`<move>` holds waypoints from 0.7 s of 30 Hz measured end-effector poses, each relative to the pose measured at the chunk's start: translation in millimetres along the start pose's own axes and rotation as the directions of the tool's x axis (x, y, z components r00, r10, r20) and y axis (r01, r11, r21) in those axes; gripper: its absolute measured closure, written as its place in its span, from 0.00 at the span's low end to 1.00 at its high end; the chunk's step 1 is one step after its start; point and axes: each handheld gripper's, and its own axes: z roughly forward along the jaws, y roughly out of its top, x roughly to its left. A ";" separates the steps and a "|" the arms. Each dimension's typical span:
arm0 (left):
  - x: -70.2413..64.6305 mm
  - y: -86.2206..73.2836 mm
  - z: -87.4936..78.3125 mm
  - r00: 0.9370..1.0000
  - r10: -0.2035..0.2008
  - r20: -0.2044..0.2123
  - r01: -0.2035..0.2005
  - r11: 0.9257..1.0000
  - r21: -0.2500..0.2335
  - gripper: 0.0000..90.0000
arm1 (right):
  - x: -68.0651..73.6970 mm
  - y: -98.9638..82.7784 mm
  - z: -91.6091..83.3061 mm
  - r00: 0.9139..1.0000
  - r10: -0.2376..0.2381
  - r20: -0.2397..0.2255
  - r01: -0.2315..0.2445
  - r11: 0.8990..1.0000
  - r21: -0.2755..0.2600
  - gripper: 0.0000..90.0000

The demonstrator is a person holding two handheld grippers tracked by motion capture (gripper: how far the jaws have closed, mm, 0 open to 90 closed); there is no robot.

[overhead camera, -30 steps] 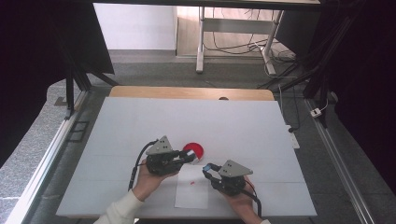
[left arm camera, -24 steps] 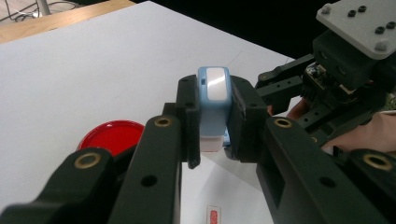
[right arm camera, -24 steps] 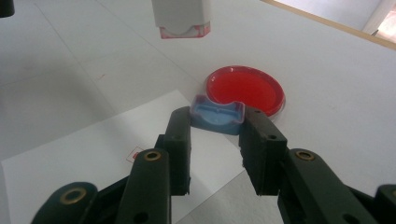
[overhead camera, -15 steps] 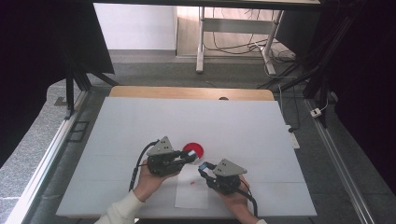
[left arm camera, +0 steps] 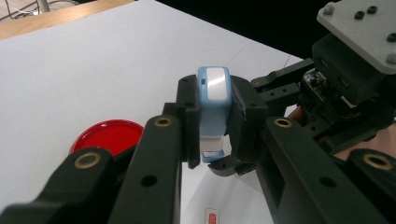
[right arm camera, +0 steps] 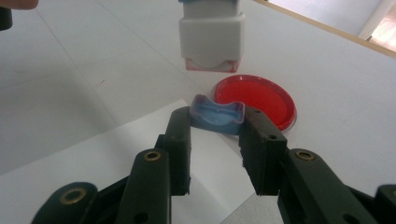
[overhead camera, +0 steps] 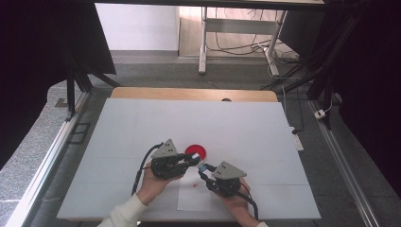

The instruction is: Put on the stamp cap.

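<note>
Left tongs (left arm camera: 215, 130) clamped tight on a small stamp (left arm camera: 214, 105), blue top, white body, held above the counter (overhead camera: 142, 123) near the front middle. Right tongs (right arm camera: 215, 126) closed on the stamp's blue cap (right arm camera: 217, 114), held just below the stamp and clear of it; in the right gripper view the stamp's reddish face (right arm camera: 212, 64) is bare. Red ink pad (overhead camera: 196, 152) sits open on the counter just beyond both tongs. White sheet (overhead camera: 196, 196) lies beneath, a red print (overhead camera: 195, 186) already on it.

Step, as I read it: cap is off, stamp ready for inking or pressing. Next calls for swinging the stamp over the pad or sheet, face level, pressing straight down; the cap hand should keep aside.
</note>
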 end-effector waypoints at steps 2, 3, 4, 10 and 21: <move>-0.3 -0.3 0.7 1.000 -0.001 -0.001 0.001 1.000 0.000 0.84 | 0.7 0.4 0.4 1.000 -0.001 0.003 0.001 1.000 -0.003 0.71; -0.4 -0.4 0.9 1.000 -0.002 -0.001 0.002 1.000 0.000 0.84 | 1.2 0.7 0.6 1.000 0.000 0.003 0.000 1.000 -0.003 0.71; -0.4 -0.5 1.0 1.000 -0.002 -0.001 0.002 1.000 0.001 0.84 | 1.6 0.9 0.8 1.000 0.002 0.000 -0.002 1.000 -0.005 0.71; -1.1 -2.3 3.3 1.000 0.002 -0.007 -0.002 1.000 0.008 0.84 | 3.5 2.1 2.1 1.000 -0.004 -0.002 0.004 1.000 -0.011 0.71; -2.2 -4.3 5.8 1.000 0.006 -0.008 -0.006 1.000 0.017 0.84 | 4.4 2.8 2.8 1.000 0.000 -0.002 0.000 1.000 -0.013 0.71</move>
